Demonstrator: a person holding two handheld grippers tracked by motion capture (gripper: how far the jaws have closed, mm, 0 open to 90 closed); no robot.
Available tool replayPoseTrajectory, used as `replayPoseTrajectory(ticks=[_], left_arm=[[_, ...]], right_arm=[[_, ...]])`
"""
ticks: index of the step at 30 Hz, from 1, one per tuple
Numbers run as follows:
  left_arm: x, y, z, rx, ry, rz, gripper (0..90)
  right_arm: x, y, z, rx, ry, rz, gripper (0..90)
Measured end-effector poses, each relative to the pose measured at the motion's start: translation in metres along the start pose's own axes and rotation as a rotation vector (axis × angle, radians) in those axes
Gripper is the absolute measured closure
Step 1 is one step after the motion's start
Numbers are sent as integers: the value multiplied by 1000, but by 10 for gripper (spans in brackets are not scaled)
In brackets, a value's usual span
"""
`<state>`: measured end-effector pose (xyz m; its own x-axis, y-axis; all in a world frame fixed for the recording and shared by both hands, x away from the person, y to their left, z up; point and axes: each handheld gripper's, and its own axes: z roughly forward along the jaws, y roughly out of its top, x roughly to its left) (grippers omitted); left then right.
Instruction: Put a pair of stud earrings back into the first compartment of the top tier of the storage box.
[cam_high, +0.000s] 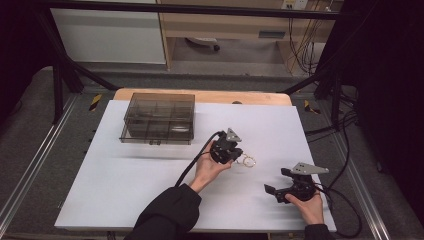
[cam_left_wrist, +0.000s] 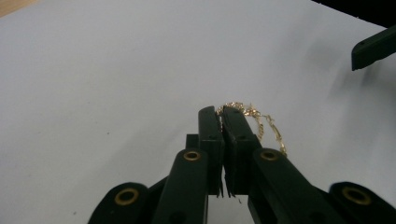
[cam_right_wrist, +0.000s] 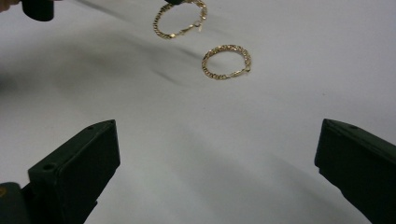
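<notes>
The left claw (cam_high: 239, 154) is clamped on one gold hoop earring (cam_left_wrist: 261, 123), lifting it just off the white bench (cam_high: 150, 190). The second hoop (cam_right_wrist: 226, 61) lies flat on the bench, just right of that claw and far-left of the right claw (cam_high: 280, 186), which rests wide open and empty. The right gripper view separates the two hoops; the left gripper view shows the pinch itself. The clear compartment box (cam_high: 158, 118) sits far left.

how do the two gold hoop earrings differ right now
The held earring is pinched between the left gripper's shut fingers and hangs above the white table; the other earring lies flat on it, untouched, with no gripper on it. Both are gold chain-textured hoops of similar size.
</notes>
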<state>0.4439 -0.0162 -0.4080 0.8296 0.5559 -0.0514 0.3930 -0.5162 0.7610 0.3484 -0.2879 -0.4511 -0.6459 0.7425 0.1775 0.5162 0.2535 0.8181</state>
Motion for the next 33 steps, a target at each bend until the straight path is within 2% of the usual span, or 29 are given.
replayPoseTrajectory(ticks=[16, 30, 33], left_arm=[[13, -26, -67, -12, 34, -30, 862], [40, -49, -124, -11, 84, -72, 862], [47, -53, -135, -5, 108, -75, 862]], right_arm=[[0, 0, 1, 10, -4, 1, 5], [0, -1, 1, 12, -7, -3, 5], [1, -1, 1, 12, -7, 1, 5]])
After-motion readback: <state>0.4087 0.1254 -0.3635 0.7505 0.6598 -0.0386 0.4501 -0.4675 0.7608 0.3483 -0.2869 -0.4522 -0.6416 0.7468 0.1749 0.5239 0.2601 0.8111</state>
